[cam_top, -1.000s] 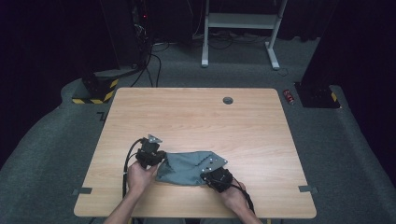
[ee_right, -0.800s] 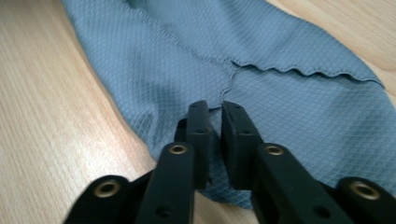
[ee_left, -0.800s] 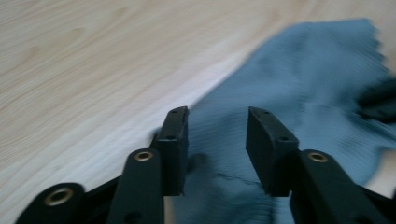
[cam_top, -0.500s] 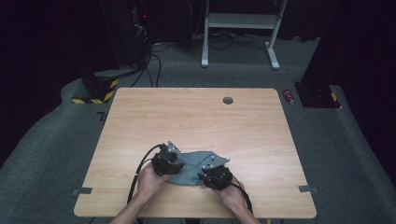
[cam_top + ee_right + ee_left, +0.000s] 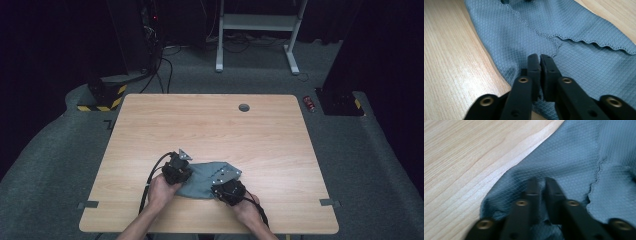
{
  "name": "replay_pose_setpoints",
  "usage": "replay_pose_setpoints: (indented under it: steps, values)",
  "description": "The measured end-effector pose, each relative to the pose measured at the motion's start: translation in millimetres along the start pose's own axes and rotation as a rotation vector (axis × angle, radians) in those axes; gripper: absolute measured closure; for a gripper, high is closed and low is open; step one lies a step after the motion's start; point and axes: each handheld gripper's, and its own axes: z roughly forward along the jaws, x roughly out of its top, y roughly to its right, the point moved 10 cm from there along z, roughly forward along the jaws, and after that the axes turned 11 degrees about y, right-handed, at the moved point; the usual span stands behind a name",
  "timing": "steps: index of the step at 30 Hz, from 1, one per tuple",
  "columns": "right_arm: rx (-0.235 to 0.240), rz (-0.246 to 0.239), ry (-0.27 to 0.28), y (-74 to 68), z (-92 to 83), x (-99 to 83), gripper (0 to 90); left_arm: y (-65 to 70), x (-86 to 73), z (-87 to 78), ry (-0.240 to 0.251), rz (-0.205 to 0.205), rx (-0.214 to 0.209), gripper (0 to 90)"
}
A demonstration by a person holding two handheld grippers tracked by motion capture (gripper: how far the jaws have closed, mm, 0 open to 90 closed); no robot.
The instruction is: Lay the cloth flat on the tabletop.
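At the near edge of a pale wood-grain tabletop (image 5: 210, 125), a person's two hands work a crumpled blue-grey cloth of diamond-quilted weave (image 5: 202, 180), which lies flat on the wood between them, close to the person's side and left of the table's middle. On the left, the left gripper (image 5: 176, 170), black with a cable trailing back past the wrist, sits on the cloth's left end; in the left gripper view its jaws have just been closing and now stand almost together, a ridge of the fabric (image 5: 574, 165) pinched up between their tips, the bare table (image 5: 461, 157) just beside them. To the right, the right gripper (image 5: 227, 190) rests on the cloth's lower right corner; in the right gripper view its jaws have likewise just been closing and are drawn nearly shut, nipping a fold of the quilted material (image 5: 579, 50) near a scalloped stitched hem (image 5: 584, 41).
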Motion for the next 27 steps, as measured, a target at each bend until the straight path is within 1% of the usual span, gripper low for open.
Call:
replay_pose_setpoints:
  steps: [1, 2, 3, 5, 7, 8, 9, 10, 11, 12, 13, 14, 15, 16, 18, 20, 21, 23, 24, 25, 27]
  values:
    - [-0.001, -0.003, -0.002, -0.2, 0.1, 0.1, 88.3, -0.4, 1.4, 0.0, -0.007, 0.013, 0.000, 88.3]
    - [-0.002, -0.002, -0.004, 0.0, 0.0, 0.1, 88.9, -0.3, 2.8, -0.2, -0.005, 0.014, 0.000, 88.8]
    - [0.000, -0.002, -0.004, 0.3, -0.1, -0.1, 89.3, -0.5, 5.3, -1.1, 0.006, 0.007, -0.002, 89.0]
    - [0.001, -0.002, -0.001, 0.6, -0.3, -0.3, 89.4, -3.9, 10.7, -3.3, 0.028, -0.029, -0.018, 89.1]
    - [0.000, -0.006, 0.000, 0.7, -0.5, -0.3, 89.5, -7.3, 18.6, -6.0, 0.063, -0.083, -0.034, 89.1]
    - [0.001, -0.004, -0.002, 0.2, -0.8, -0.5, 89.6, -9.5, 22.9, -7.5, 0.077, -0.097, -0.039, 89.0]
    - [0.004, -0.001, -0.003, -0.4, -0.9, -0.8, 89.6, -10.2, 27.4, -8.5, 0.098, -0.124, -0.043, 88.9]
    - [0.004, -0.009, -0.006, -0.2, -1.6, -1.0, 89.6, -11.8, 30.2, -9.1, 0.104, -0.135, -0.051, 88.9]
    - [0.006, -0.012, -0.004, -0.6, -1.8, -1.2, 89.7, -13.3, 32.3, -9.5, 0.105, -0.136, -0.041, 88.9]
    - [0.006, -0.012, -0.002, -0.7, -2.2, -1.6, 89.6, -16.3, 34.3, -10.1, 0.105, -0.122, -0.025, 89.1]
    - [0.008, -0.015, -0.004, -0.6, -2.9, -2.2, 89.7, -18.9, 36.3, -10.9, 0.108, -0.124, -0.019, 89.2]
    - [0.010, -0.016, -0.004, -0.3, -3.4, -2.7, 89.7, -21.4, 38.6, -12.3, 0.116, -0.131, -0.021, 89.2]
    - [0.013, -0.014, -0.003, -0.4, -3.8, -3.0, 89.7, -24.3, 40.1, -13.5, 0.128, -0.147, -0.018, 89.2]
    - [0.013, -0.016, -0.002, -0.1, -4.2, -3.3, 89.7, -27.7, 40.5, -14.2, 0.126, -0.153, -0.012, 89.3]
    - [0.016, -0.022, -0.002, 0.3, -4.9, -3.8, 89.7, -35.9, 41.3, -14.4, 0.125, -0.150, 0.020, 89.3]
    - [0.014, -0.029, -0.009, 0.8, -5.6, -4.2, 89.8, -46.0, 41.6, -12.3, 0.116, -0.137, 0.063, 89.3]
    - [0.013, -0.035, -0.014, 0.9, -6.2, -4.6, 89.7, -50.6, 42.0, -10.5, 0.116, -0.137, 0.080, 89.3]
    - [0.010, -0.037, -0.018, 0.9, -7.2, -5.3, 89.7, -59.2, 40.9, -7.2, 0.117, -0.157, 0.111, 88.5]
    - [0.007, -0.033, -0.025, 1.2, -8.5, -6.4, 89.7, -61.7, 39.2, -5.1, 0.110, -0.169, 0.125, 85.8]
    - [0.007, -0.030, -0.020, 1.7, -8.9, -6.7, 89.7, -61.2, 37.5, -3.3, 0.101, -0.176, 0.121, 81.1]
    - [-0.001, -0.019, -0.017, 4.5, -10.6, -7.8, 89.6, -55.7, 36.7, -3.4, 0.104, -0.148, 0.108, 72.4]
